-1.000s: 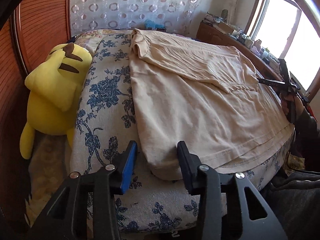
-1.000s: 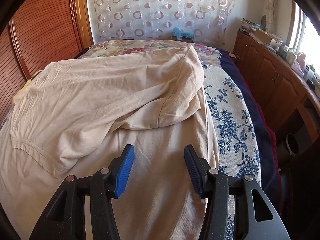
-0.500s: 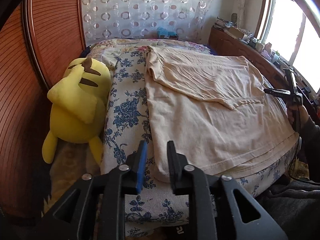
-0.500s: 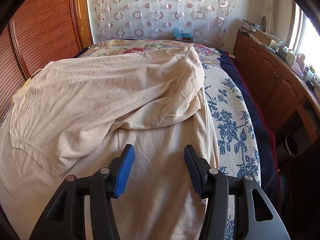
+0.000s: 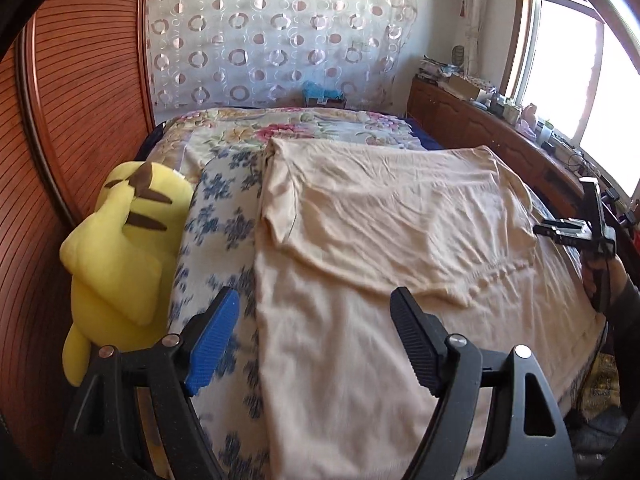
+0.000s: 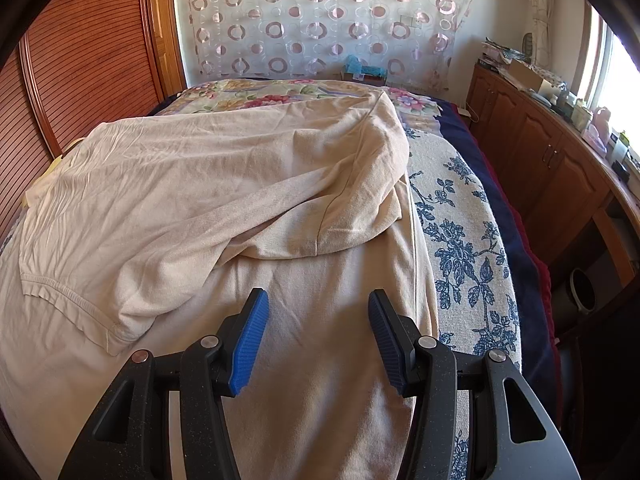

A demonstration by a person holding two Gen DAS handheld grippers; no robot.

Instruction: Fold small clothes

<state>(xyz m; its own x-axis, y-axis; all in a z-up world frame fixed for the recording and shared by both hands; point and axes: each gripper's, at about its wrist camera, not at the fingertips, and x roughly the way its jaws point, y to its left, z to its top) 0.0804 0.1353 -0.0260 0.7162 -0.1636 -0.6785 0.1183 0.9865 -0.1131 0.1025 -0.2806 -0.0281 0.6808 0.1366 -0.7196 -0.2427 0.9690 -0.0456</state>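
Beige shirt: cotton T-shirt (image 5: 400,264) lies flat on the bed (image 5: 216,240), long edge along the blue-flower cover; top part is already folded down over the body, sleeve hem on top (image 6: 80,300).
Landmark: all places given against the shirt.
Left gripper: left gripper (image 5: 316,340) hovers over the shirt's near-left edge, jaws opening wide, nothing between them (cloth only seen below, no pinch).
Right gripper: right gripper (image 6: 316,340) hangs above the shirt's near-right part, jaws spread about halfway, empty, no cloth touched.
Step in hand: likely regrasp for the next fold, judging by both grippers empty over the hem end.
How to do well: come down on the shirt's near corners, pinch both layers together, keep both sides level, lay over smoothly so the folded sleeve doesn't bunch (wrinkles near the right fold already).
Pose: both grippers point down and forward over the shirt; right one is seen from the left view at the shirt's right edge (image 5: 576,232), held by a hand (image 5: 600,276) in a dark sleeve.
Beside: yellow plush toy (image 5: 120,248) left of the shirt, apart from it.
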